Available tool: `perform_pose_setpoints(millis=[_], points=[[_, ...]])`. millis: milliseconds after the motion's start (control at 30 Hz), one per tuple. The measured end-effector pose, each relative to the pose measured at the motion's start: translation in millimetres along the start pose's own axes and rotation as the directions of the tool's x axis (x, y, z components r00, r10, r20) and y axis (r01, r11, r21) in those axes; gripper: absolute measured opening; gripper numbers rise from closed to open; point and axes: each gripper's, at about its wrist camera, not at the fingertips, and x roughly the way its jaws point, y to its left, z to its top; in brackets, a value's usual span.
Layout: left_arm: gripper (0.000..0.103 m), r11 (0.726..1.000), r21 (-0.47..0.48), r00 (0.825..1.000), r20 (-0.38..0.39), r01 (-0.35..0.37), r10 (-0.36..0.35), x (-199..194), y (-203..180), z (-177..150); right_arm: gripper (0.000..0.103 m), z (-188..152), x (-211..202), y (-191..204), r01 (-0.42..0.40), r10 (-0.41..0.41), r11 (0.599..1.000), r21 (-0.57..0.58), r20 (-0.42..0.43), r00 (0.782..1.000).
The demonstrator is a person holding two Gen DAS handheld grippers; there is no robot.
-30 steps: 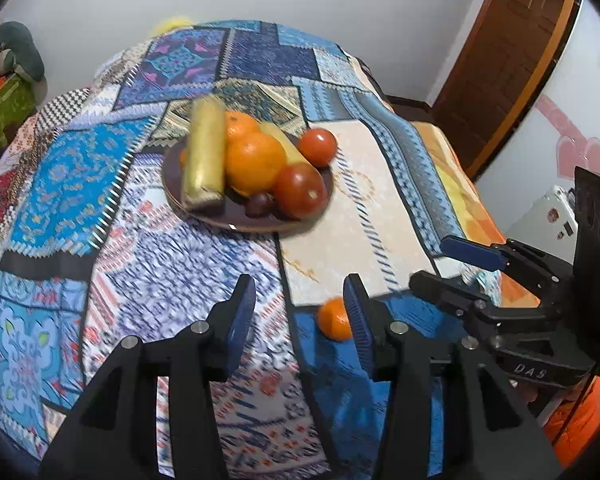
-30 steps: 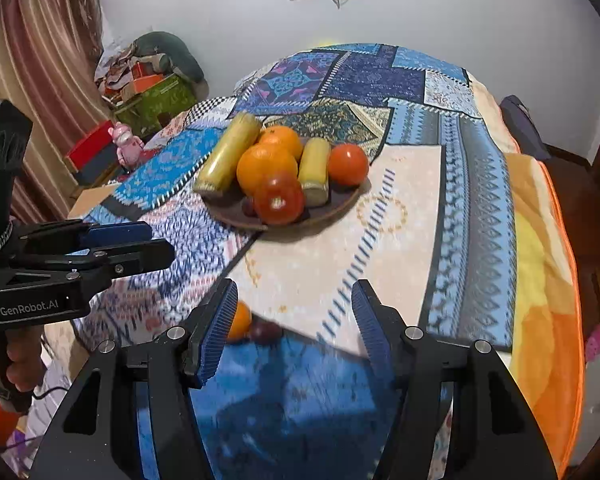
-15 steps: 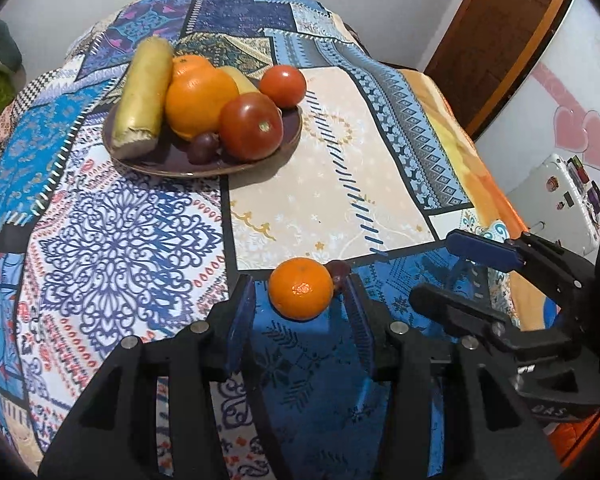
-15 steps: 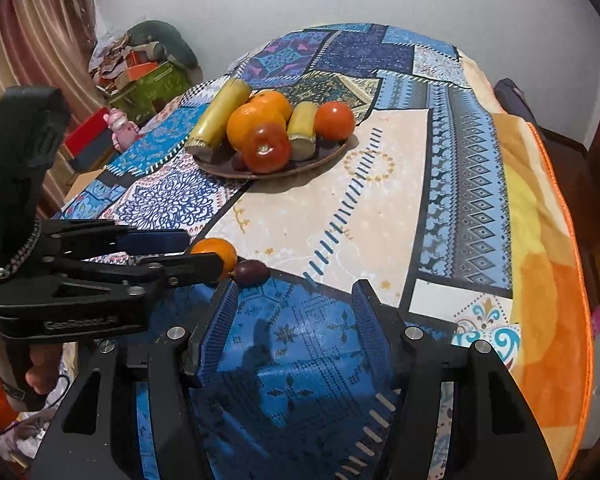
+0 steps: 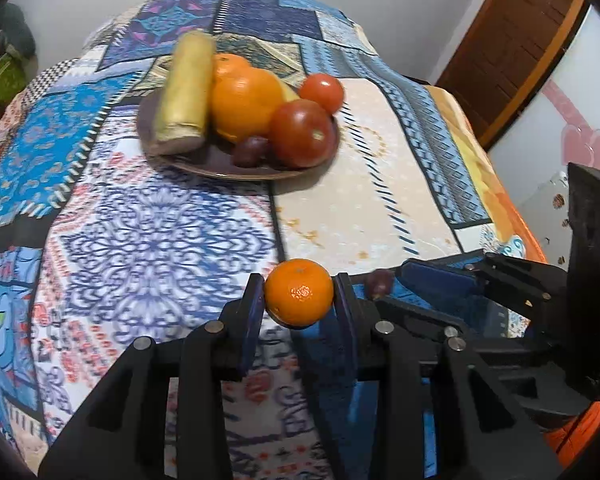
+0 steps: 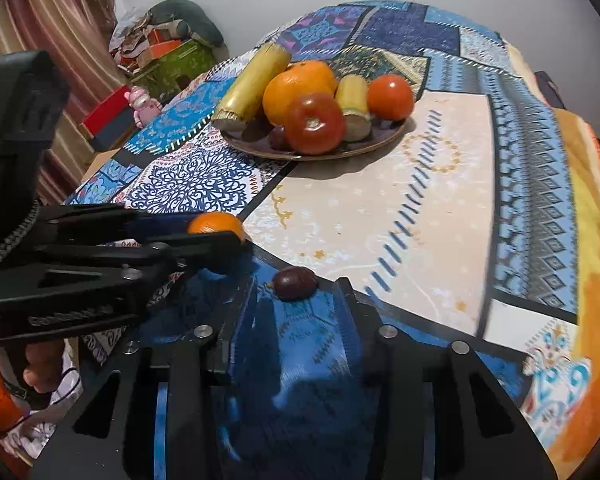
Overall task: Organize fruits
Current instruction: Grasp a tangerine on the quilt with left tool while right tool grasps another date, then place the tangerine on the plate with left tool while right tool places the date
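Note:
A small orange (image 5: 299, 292) sits between the fingers of my left gripper (image 5: 299, 298), low over the blue patch of cloth. The jaws are closing and both pads touch its sides. From the right wrist the same small orange (image 6: 214, 222) shows half hidden behind the left gripper (image 6: 220, 240). A dark plum (image 6: 295, 283) lies on the cloth between the tips of my right gripper (image 6: 299, 292). Those jaws are closing too, with a gap on each side of the plum (image 5: 380, 280). Farther back, a brown plate (image 5: 220, 172) holds oranges, tomatoes, yellow stalks and another plum.
A patchwork cloth (image 6: 440, 208) covers the whole surface and drops off at the right edge (image 6: 592, 280). A brown door (image 5: 520, 48) stands to the right. Boxes, a pink toy (image 6: 142, 106) and a striped curtain are on the left. A hand (image 6: 40, 364) holds the left gripper.
Both grippers have sunk toward the cloth and their jaws have narrowed. The small orange now sits between the left fingers, and the plum has come between the right fingertips.

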Motion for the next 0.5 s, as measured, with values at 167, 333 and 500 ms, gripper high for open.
perform_pose_setpoints(millis=[167,333,500], points=[[0.035,1.000,-0.019,1.000,0.017,-0.006,0.006,-7,11,1,0.024,2,9,4,0.012,-0.012,1.000,-0.019,-0.006,1.000],[0.035,0.999,-0.032,0.999,0.040,0.001,0.000,-15,16,5,0.023,4,7,2,0.011,-0.011,1.000,-0.014,0.004,1.000],[0.035,1.000,-0.027,0.997,0.078,0.003,-0.001,-26,15,16,0.023,13,-1,-1,0.015,-0.015,1.000,-0.003,0.042,0.999]])
